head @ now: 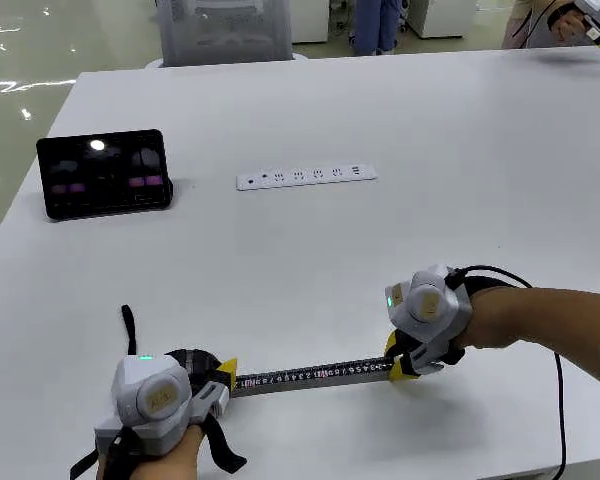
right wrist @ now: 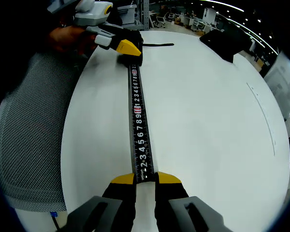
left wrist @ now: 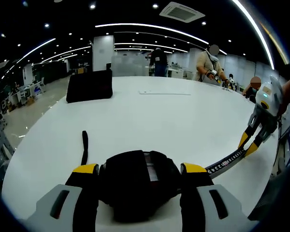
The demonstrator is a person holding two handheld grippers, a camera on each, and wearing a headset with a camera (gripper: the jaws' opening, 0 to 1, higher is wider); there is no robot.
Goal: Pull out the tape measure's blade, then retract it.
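Near the table's (head: 400, 120) front edge, toward its left corner, the left gripper (head: 223, 372) is closed around the black, rounded plastic case of the tape measure (left wrist: 137, 181), with one yellow-tipped jaw pressed to each side. The case looks smooth and curved, so it may twist or squirt out of that hold if the pull along the blade goes off-line. A thin black wrist strap (left wrist: 84, 145) trails from the case toward the left edge and could snag as the case shifts. The dark steel blade with white numerals (right wrist: 137, 125) runs rightward from the case, lying flat on the table and parallel to the front edge. It is partly drawn out and probably under spring tension. If it is fed back faster than the spring takes it in, it may buckle or kink. At the blade's free end, the right gripper (right wrist: 146, 178) has its jaws nearly together, pinching the blade's tip between the yellow pads. That contact is narrow, so a slight loosening would probably let the tip slip and the blade whip back into the case, jolting the left hold. Counted: one tape measure with one blade and one strap, and two grippers working on it. Well apart from the work, there is one black rectangular tablet (head: 105, 172) toward the left edge and one white power strip (head: 305, 176) near the table's middle.
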